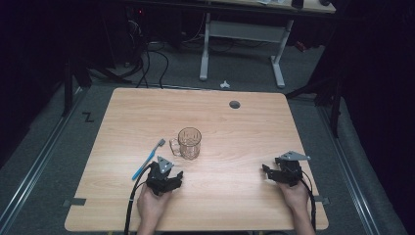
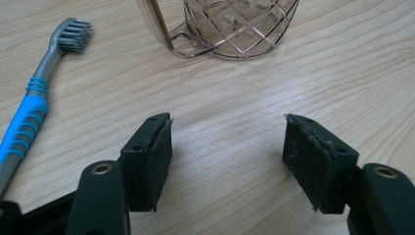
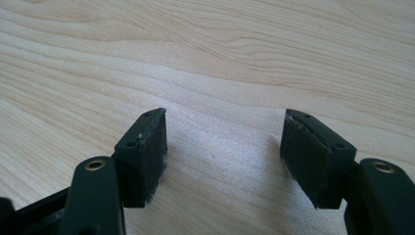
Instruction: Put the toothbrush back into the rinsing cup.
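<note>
Toothbrush (image 1: 148, 159), blue handle with grey head, and glass mug (image 1: 188, 143), clear, diamond-cut, handle turned toward the toothbrush: the two items nearest the left hand-held gripper (image 1: 169, 182). High view: the mug stands upright near the middle of the wooden tabletop (image 1: 235, 132); the toothbrush lies flat just left of the mug, apart from it, head pointing away from the person. The left hand-held gripper sits just on the near side of the mug, between mug and table edge; the right hand-held gripper (image 1: 268, 172) is well to the right of the mug, over bare wood. Left gripper view: jaws stand wide apart with nothing between them; the mug (image 2: 230, 29) is straight ahead, the toothbrush (image 2: 36, 98) to the left of the mug, bristles up. Right gripper view: right hand-held gripper (image 3: 222, 147), jaws likewise apart and empty, bare wood grain beneath. Step in hand, by judgement: the approach, before any grasp, with neither item touched. The next move likely calls for swinging the left hand-held gripper left of the mug, lowering its jaws astride the thin toothbrush handle and closing squarely, as the handle lies flat and may skid.
</note>
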